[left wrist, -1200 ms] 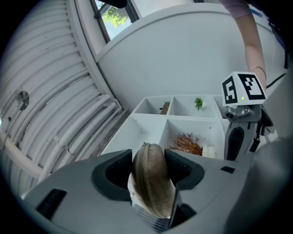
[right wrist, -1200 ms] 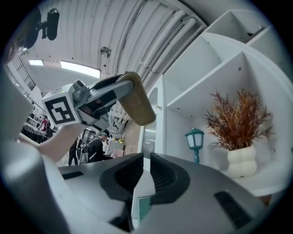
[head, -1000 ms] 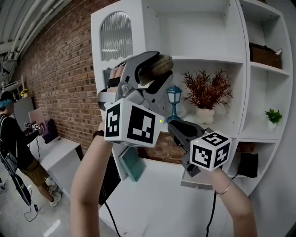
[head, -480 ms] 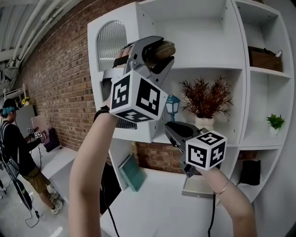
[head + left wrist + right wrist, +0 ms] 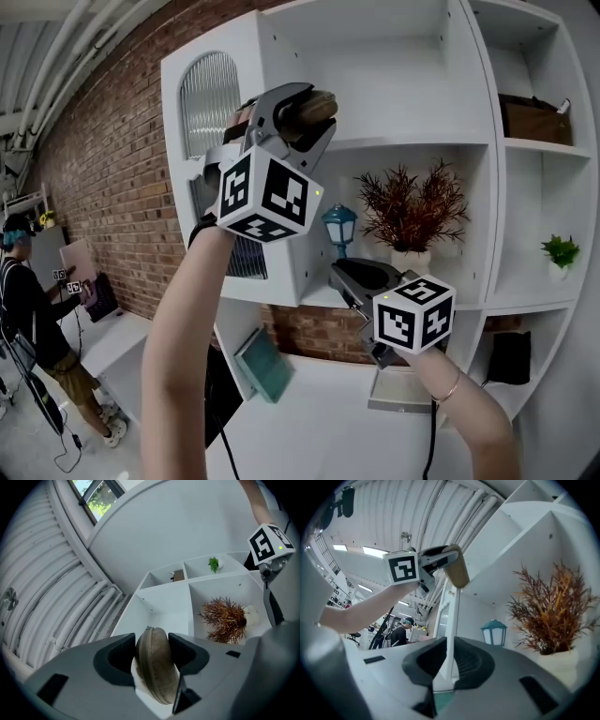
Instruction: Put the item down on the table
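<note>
Height is what matters: the left gripper (image 5: 298,117) is clamped on a tan oval pouch (image 5: 157,670). The pouch sits edge-on between the jaws with its long axis running along them, up high beside the top of the white shelf unit (image 5: 412,141). The table (image 5: 309,417) lies well below, so the coming move is probably a long lowering of that arm. The right gripper (image 5: 449,665) hangs lower and to the right, nearer the table, its jaws almost together on nothing.

The left claw (image 5: 302,118) covers most of the tan pouch (image 5: 315,103); the picture edge crops the bystander (image 5: 23,309).
</note>
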The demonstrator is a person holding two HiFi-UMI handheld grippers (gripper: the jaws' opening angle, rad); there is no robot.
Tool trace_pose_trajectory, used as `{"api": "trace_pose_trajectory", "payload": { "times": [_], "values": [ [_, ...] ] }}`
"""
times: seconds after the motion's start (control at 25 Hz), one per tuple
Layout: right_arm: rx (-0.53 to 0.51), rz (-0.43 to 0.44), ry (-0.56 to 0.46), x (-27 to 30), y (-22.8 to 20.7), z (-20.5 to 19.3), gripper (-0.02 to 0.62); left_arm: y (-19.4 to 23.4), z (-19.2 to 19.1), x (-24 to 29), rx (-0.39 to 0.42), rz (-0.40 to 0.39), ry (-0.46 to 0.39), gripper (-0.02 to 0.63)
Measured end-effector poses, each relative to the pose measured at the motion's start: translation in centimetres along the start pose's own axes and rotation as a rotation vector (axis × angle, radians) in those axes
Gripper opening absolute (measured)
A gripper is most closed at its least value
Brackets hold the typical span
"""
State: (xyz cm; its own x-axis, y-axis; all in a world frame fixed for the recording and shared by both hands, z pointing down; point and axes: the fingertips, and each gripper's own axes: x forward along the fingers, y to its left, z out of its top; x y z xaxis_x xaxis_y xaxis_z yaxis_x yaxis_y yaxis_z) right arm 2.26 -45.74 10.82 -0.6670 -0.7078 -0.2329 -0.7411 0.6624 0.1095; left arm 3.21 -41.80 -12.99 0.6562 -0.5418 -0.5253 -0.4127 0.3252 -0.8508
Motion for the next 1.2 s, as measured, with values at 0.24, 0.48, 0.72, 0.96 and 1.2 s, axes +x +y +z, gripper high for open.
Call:
{"api": "trace_pose_trajectory", "payload": {
  "times": [0.24,0.48,0.72,0.96,1.2],
  "values": [
    [-0.002,-0.009,0.01,0.2,-1.0,-0.6,0.041,0.1,0.9,1.5,0.02,-0.006,-0.027,0.222],
    [0.001,-0.019,0.008,-0.3,-1.7,-0.8,0.041,-1.4,0.9,3.2,0.024,-0.029,-0.036,0.222],
    [-0.001,-0.028,0.013,-0.8,-2.4,-1.1,0.041,-1.7,-1.5,3.8,-0.034,-0.019,-0.008,0.223],
    [0.007,-0.027,0.014,-0.8,-2.9,-1.4,0.041,-2.4,-4.3,3.9,-0.077,-0.041,0.055,0.224],
    [0.013,-0.009,0.014,-0.5,-2.5,-1.6,0.041,-3.2,-5.7,4.1,-0.057,-0.096,0.114,0.224]
  ]
}}
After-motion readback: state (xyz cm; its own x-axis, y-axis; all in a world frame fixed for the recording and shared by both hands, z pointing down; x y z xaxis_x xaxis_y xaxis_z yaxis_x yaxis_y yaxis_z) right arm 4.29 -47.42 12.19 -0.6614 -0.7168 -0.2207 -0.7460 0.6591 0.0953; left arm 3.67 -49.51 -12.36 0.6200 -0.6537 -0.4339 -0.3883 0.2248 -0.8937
